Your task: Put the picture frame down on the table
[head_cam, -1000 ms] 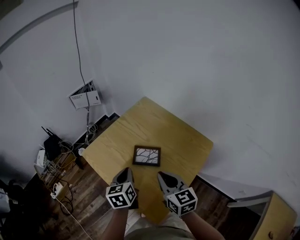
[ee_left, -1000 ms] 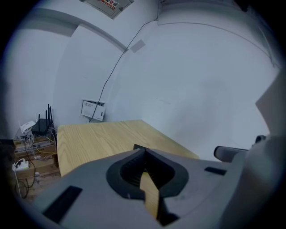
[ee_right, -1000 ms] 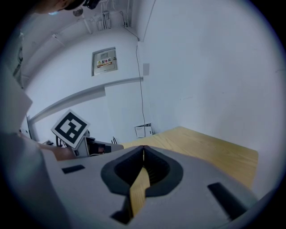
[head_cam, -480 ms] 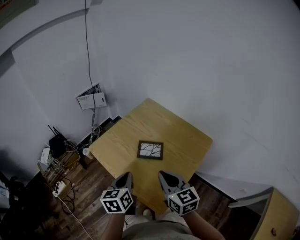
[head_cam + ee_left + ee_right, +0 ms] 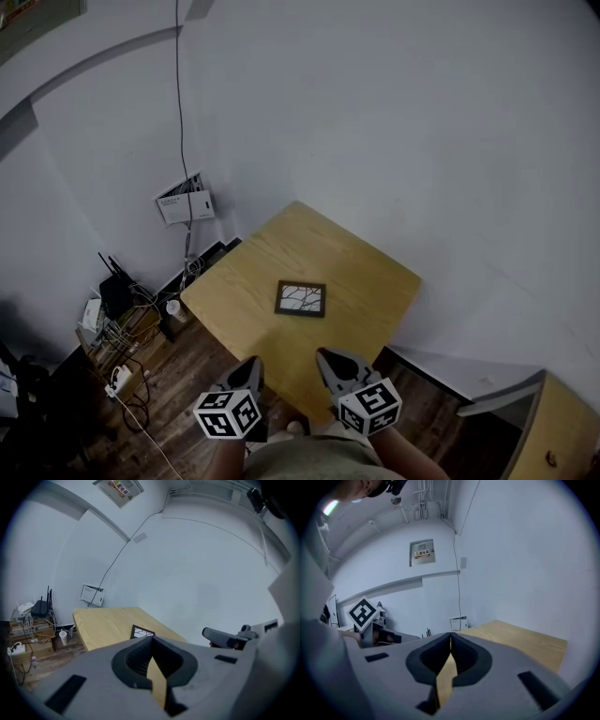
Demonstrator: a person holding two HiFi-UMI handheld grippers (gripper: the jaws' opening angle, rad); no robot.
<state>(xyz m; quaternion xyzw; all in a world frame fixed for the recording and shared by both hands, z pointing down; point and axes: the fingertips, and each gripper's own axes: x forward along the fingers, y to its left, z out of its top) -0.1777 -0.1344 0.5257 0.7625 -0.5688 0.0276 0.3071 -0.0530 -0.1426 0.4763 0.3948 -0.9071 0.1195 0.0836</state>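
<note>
Wooden table [image 5: 366,272] bears the picture frame [image 5: 301,299]; left hand-held gripper [image 5: 249,366] and right hand-held gripper [image 5: 326,359] hang empty, pressed together.

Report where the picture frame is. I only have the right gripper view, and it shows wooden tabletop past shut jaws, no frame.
Observer: In the head view, the dark rectangular picture frame lies flat near the middle of the square light wooden table.
Operator: Confirm nothing is touching it.
Observer: Nothing is. The left hand-held gripper and the right hand-held gripper both hang by the table's near corner, apart from the frame.
Operator: Check the left jaws.
Observer: In the left gripper view they stand together with nothing between them, and the frame shows on the table beyond them.
</note>
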